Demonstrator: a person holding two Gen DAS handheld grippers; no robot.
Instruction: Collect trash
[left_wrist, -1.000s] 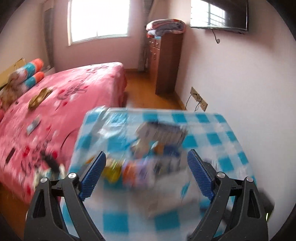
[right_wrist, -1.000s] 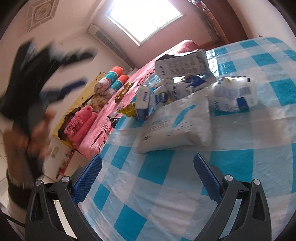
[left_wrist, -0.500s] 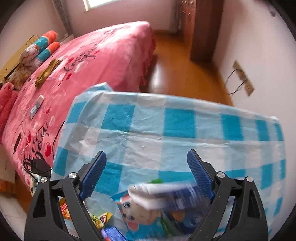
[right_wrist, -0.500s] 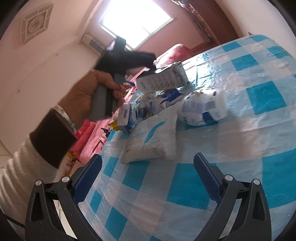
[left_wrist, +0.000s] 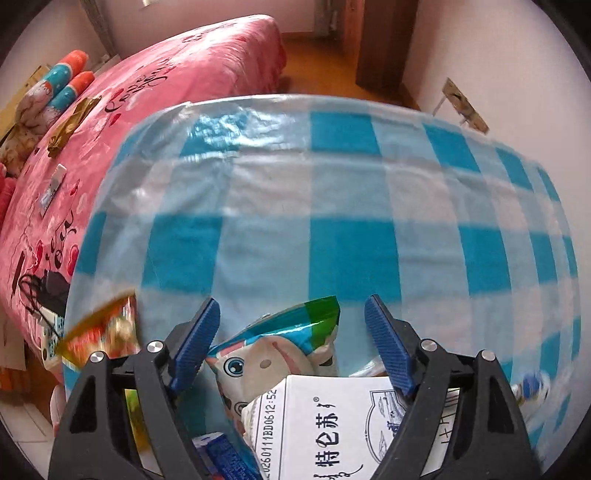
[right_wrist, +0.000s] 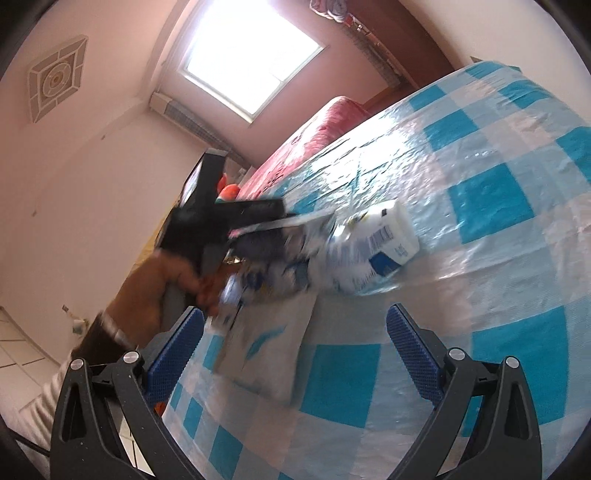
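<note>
A pile of trash lies on a table with a blue-and-white checked cloth (left_wrist: 332, 206). In the left wrist view my left gripper (left_wrist: 295, 343) is open right over the pile: a cartoon snack bag (left_wrist: 280, 350) and a white milk carton (left_wrist: 332, 424) sit between its fingers, an orange wrapper (left_wrist: 107, 332) to the left. In the right wrist view my right gripper (right_wrist: 295, 350) is open and empty above the cloth (right_wrist: 498, 206), near a flat white pouch (right_wrist: 266, 343). Beyond it are a crumpled white pack (right_wrist: 380, 247) and the left gripper (right_wrist: 221, 218) among blurred wrappers.
A bed with a pink cover (left_wrist: 122, 122) stands close along the table's left side. A brown cabinet (left_wrist: 384, 40) and a wall socket (left_wrist: 465, 107) are beyond the table's far edge. A bright window (right_wrist: 247, 55) is in the far wall.
My left gripper has come down from high over the table to the trash pile, which now lies between its fingers. My right gripper has stayed open and shifted slightly.
</note>
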